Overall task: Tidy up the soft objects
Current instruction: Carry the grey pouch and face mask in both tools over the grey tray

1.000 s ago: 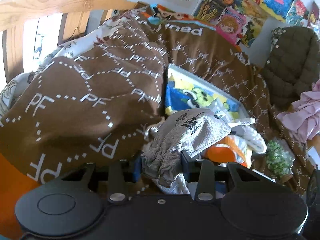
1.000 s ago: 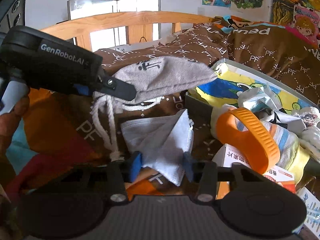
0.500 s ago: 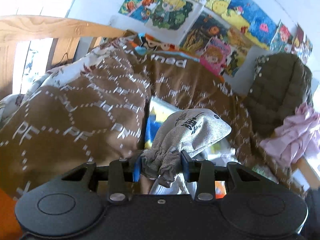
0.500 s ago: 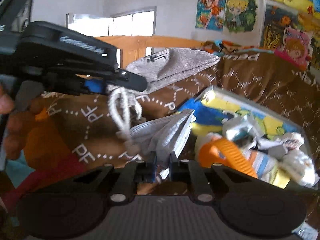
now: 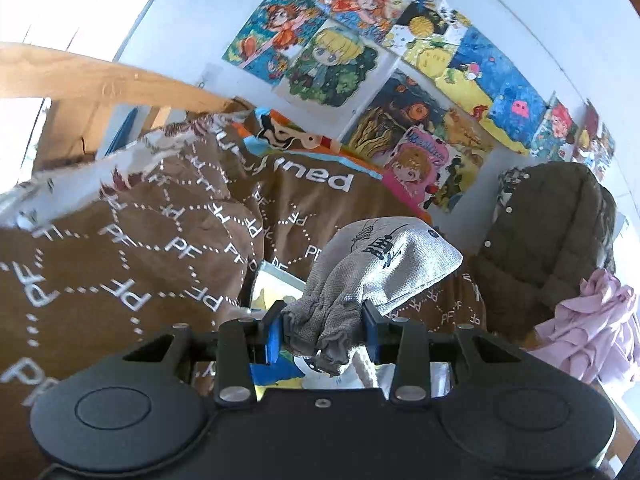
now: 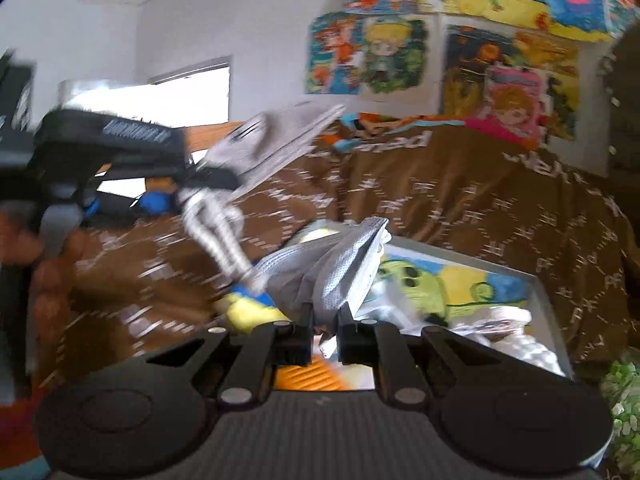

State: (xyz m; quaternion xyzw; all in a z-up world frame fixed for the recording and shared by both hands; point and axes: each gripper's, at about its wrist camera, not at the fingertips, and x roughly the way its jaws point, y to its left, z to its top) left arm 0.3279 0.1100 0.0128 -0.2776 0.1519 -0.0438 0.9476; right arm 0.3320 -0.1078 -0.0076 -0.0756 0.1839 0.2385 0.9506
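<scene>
My left claw [image 5: 322, 330] clamps the grey drawstring pouch [image 5: 380, 268]; my right claw [image 6: 325, 332] pinches the white face mask [image 6: 340, 268].

At the lower middle of the frame the left gripper [image 5: 323, 334] has its blue-padded jaws clamped on the gathered neck of a grey drawstring pouch [image 5: 384, 264], whose body juts up and right. Behind it lies a brown blanket [image 5: 132, 248] printed with white letters. Cartoon posters [image 5: 360, 52] cover the wall at the top; a pink cloth [image 5: 596, 328] sits at the right edge.
</scene>
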